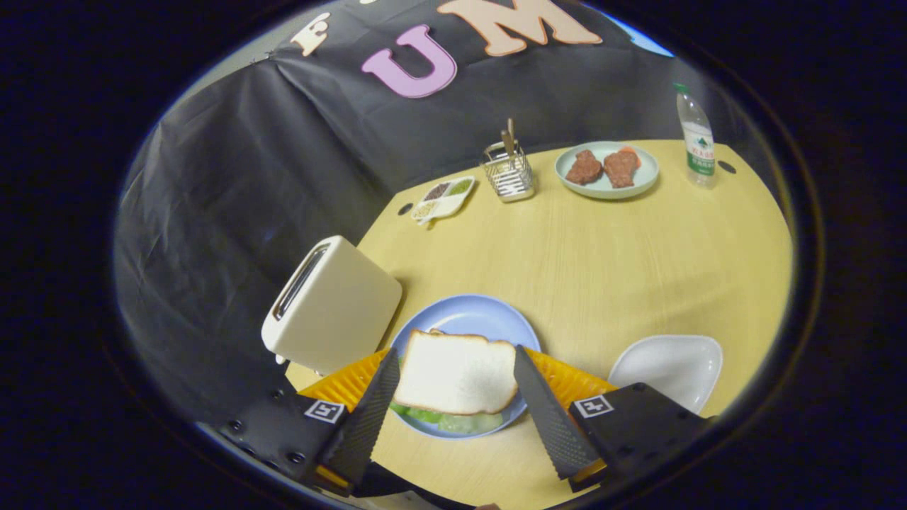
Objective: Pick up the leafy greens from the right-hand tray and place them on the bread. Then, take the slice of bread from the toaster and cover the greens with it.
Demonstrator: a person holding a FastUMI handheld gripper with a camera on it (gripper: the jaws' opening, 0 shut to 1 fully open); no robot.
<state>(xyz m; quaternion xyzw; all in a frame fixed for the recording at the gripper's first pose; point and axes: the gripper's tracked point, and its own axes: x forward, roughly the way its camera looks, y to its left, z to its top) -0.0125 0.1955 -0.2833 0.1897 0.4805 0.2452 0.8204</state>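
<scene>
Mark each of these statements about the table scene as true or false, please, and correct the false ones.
1. A slice of bread lies on top of the leafy greens on the blue plate. True.
2. The claw is shut on the bread. False: its fingers stand open on either side of the slice, not pressing on it.
3. The white tray beside the blue plate holds greens. False: nothing is seen lying in it.
4. The toaster stands next to the blue plate. True.
5. The water bottle lies on its side. False: it stands upright near the green plate of meat pieces.
</scene>
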